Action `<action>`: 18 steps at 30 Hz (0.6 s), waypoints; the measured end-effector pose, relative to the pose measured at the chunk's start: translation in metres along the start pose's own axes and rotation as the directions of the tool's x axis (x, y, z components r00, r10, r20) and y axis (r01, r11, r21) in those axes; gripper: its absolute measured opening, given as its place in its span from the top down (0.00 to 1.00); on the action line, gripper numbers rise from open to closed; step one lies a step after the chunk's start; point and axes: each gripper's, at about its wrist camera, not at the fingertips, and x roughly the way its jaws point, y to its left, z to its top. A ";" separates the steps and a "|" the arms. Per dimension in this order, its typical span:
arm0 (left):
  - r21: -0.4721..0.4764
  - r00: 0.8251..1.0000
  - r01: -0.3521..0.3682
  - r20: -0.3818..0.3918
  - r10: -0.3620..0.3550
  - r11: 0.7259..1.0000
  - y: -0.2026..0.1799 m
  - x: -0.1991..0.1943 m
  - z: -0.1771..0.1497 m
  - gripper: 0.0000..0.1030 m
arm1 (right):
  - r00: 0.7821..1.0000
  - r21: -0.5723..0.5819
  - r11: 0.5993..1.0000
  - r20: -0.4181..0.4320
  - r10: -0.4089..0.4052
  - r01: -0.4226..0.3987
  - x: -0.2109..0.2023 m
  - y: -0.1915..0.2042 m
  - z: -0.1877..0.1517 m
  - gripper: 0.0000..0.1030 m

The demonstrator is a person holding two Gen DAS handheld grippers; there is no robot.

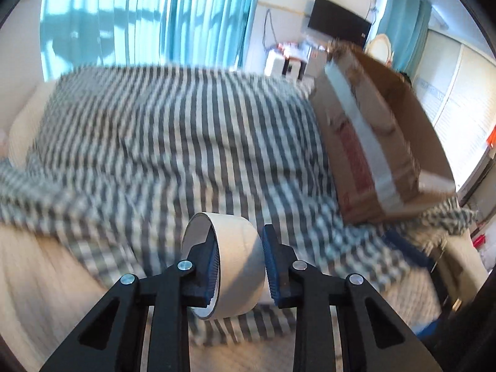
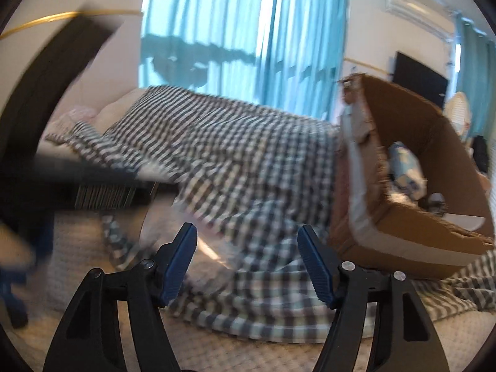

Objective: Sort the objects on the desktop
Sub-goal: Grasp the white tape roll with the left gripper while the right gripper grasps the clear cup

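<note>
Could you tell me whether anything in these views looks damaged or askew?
Yes: the cardboard box on the striped blanket sits tilted, and its near rim looks ragged and torn. The tape roll between the left gripper's fingers looks fine.

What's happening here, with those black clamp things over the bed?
A person is tidying loose items using a hand-held gripper in each hand. The left gripper has its jaws shut on a roll of tape, one jaw inside the ring and one outside. The right gripper hangs open with nothing between its jaws. A cardboard box sits on the striped blanket nearby and already holds a few things.
</note>
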 end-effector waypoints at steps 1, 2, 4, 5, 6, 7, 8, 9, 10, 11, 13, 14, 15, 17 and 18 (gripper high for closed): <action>0.004 1.000 0.000 0.020 -0.001 1.000 0.001 -0.002 0.009 0.74 | 1.000 -0.005 1.000 -0.008 0.025 -0.025 0.003 0.004 0.000 0.31; 0.008 0.999 0.005 0.037 -0.005 1.000 0.003 -0.004 0.019 0.74 | 0.998 -0.014 0.999 -0.021 0.052 -0.052 0.006 0.009 -0.001 0.27; 0.018 0.998 0.002 0.065 -0.004 1.000 0.004 -0.007 0.033 0.74 | 0.997 -0.058 0.996 -0.039 0.068 -0.070 0.012 0.022 -0.002 0.26; 0.028 0.997 -0.007 0.081 0.004 1.000 0.005 -0.009 0.040 0.74 | 0.996 -0.089 0.993 -0.050 0.071 -0.076 0.015 0.029 -0.003 0.26; 0.032 0.995 -0.016 0.098 0.013 0.999 0.006 -0.010 0.046 0.74 | 0.995 -0.116 0.990 -0.062 0.079 -0.086 0.018 0.035 -0.004 0.26; 0.031 0.993 -0.024 0.117 0.020 0.999 0.008 -0.012 0.052 0.74 | 0.993 -0.136 0.986 -0.079 0.089 -0.099 0.022 0.040 -0.005 0.25; 0.029 0.991 -0.025 0.135 0.021 0.999 0.010 -0.016 0.058 0.74 | 0.991 -0.157 0.982 -0.095 0.090 -0.104 0.026 0.045 -0.007 0.25; 0.028 0.989 -0.025 0.150 0.021 0.999 0.012 -0.019 0.064 0.74 | 0.991 -0.172 0.980 -0.103 0.084 -0.101 0.031 0.049 -0.007 0.25; 0.028 0.986 -0.028 0.166 0.023 0.999 0.013 -0.024 0.069 0.74 | 0.990 -0.178 0.978 -0.113 0.085 -0.104 0.035 0.054 -0.010 0.25; 0.030 0.983 -0.034 0.179 0.028 0.999 0.015 -0.027 0.073 0.74 | 0.987 -0.178 0.977 -0.129 0.091 -0.113 0.041 0.055 -0.011 0.25; 0.042 0.975 -0.056 0.215 0.046 0.998 0.016 -0.037 0.081 0.74 | 0.982 -0.180 0.975 -0.160 0.098 -0.127 0.053 0.057 -0.009 0.25; 0.047 0.972 -0.068 0.229 0.055 0.997 0.015 -0.042 0.083 0.74 | 0.981 -0.197 0.973 -0.174 0.091 -0.125 0.060 0.059 -0.007 0.25; 0.050 0.968 -0.077 0.243 0.062 0.996 0.016 -0.047 0.086 0.74 | 0.978 -0.223 0.967 -0.191 0.079 -0.121 0.068 0.061 -0.006 0.25; 0.054 0.959 -0.093 0.273 0.075 0.994 0.019 -0.056 0.093 0.74 | 0.967 -0.253 0.959 -0.247 0.061 -0.125 0.087 0.065 -0.006 0.24; 0.054 0.956 -0.097 0.284 0.078 0.994 0.020 -0.060 0.096 0.74 | 0.962 -0.243 0.961 -0.265 0.067 -0.134 0.093 0.065 -0.005 0.24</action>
